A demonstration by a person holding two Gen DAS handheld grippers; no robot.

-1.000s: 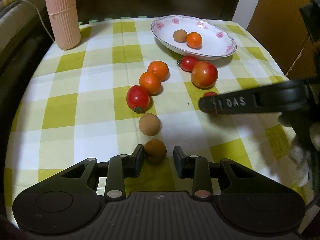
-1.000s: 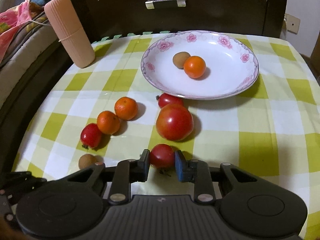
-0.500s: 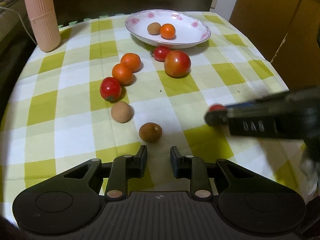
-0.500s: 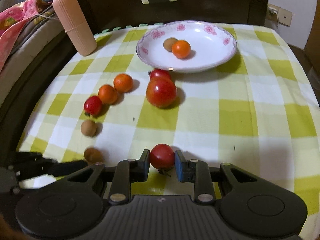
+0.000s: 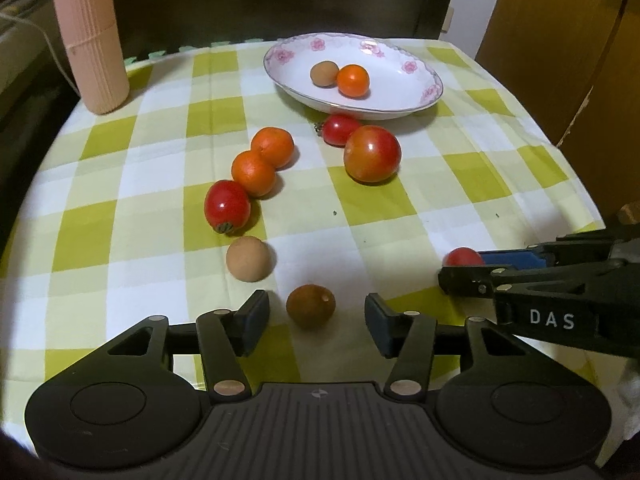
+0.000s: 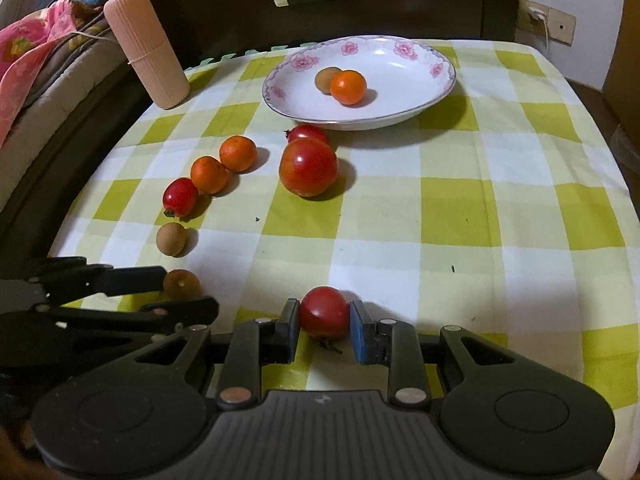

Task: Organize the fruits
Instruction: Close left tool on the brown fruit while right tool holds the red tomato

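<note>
The left gripper (image 5: 312, 318) has just been opening: its jaws now stand spread on either side of a dark brown fruit (image 5: 311, 306), which lies on the checked cloth between them with a gap at each pad, so nothing is pinched there. Against the previous half second, when the jaws were nearly together short of it, this reads as readying a grab, though whether the pads reach level with the fruit's middle is hard to tell from this angle. The right gripper (image 6: 324, 330) pinches a small red tomato (image 6: 323, 312) between its blue pads, well short of the flowered plate (image 6: 436, 92) and near the bench's front edge.

Working toward the plate: a tan fruit (image 5: 249, 258), a red tomato (image 5: 226, 207) and two oranges (image 5: 262, 158) run in a line up to it, while a large tomato (image 5: 372, 154) and a smaller one sit just before its rim. Only an orange and a brown fruit lie inside, so most of the sorting remains.
</note>
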